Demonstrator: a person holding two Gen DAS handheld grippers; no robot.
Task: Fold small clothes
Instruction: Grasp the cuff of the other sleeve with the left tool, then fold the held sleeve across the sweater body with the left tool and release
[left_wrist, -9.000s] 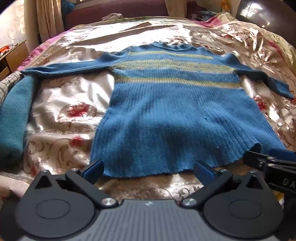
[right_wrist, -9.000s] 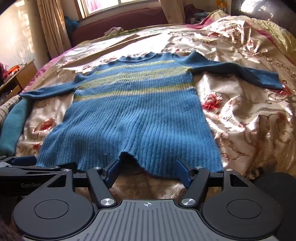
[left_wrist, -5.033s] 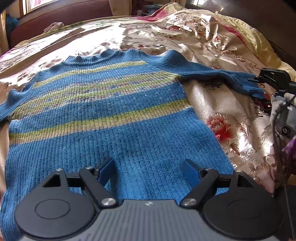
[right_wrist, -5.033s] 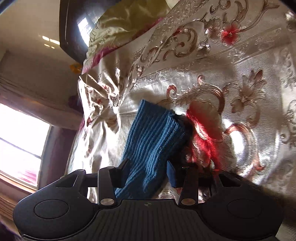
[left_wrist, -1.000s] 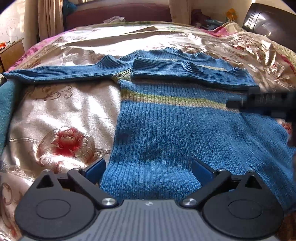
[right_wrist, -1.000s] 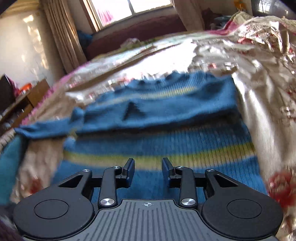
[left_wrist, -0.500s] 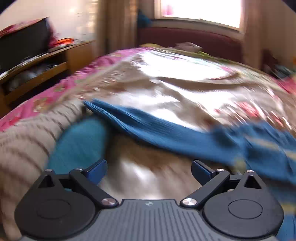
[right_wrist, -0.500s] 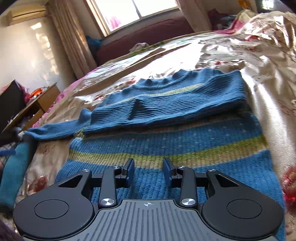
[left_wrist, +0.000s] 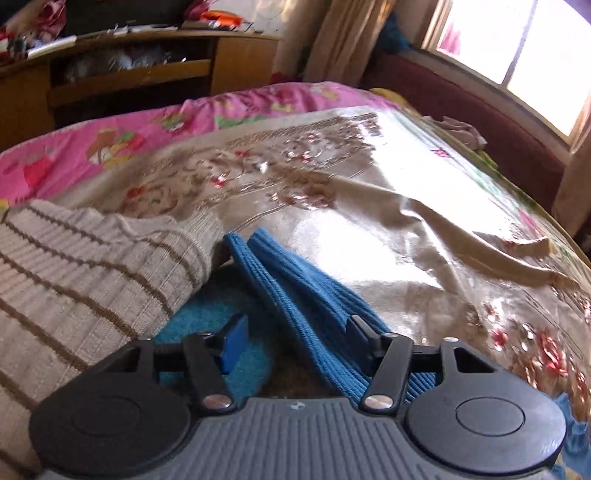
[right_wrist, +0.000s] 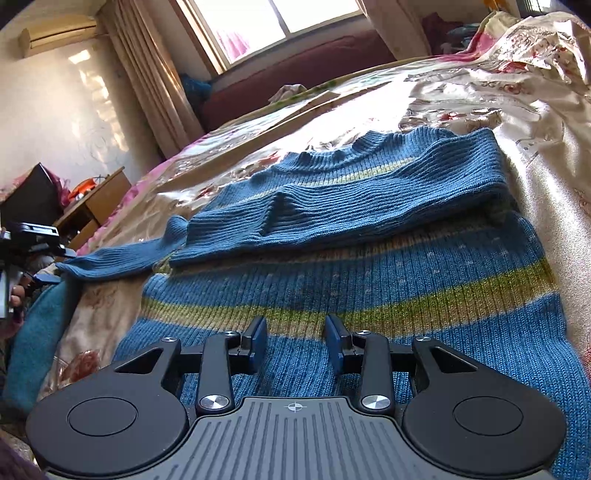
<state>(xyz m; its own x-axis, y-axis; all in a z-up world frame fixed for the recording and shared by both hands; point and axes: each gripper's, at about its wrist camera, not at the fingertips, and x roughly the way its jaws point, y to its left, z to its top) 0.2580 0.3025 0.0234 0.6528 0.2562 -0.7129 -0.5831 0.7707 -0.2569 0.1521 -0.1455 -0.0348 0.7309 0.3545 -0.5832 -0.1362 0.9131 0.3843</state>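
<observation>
A blue knitted sweater (right_wrist: 369, 266) with green stripes lies flat on the bed. Its right sleeve (right_wrist: 351, 206) is folded across the chest. Its left sleeve (right_wrist: 122, 258) stretches out to the left. In the left wrist view that sleeve's cuff end (left_wrist: 295, 288) lies between the fingers of my open left gripper (left_wrist: 295, 339). My left gripper also shows at the left edge of the right wrist view (right_wrist: 33, 254). My right gripper (right_wrist: 295, 343) hovers low over the sweater's body, jaws partly open and empty.
A beige striped knit garment (left_wrist: 81, 280) and a teal garment (left_wrist: 207, 317) lie beside the sleeve end. The shiny floral bedspread (left_wrist: 388, 229) covers the bed. A wooden desk (left_wrist: 129, 77) stands beyond the bed's left side. A window and curtains are at the far end.
My left gripper has swung left from over the sweater's hem to the left sleeve's end and closed in around it. The right sleeve was folded across the chest earlier. My right gripper has stayed nearly still.
</observation>
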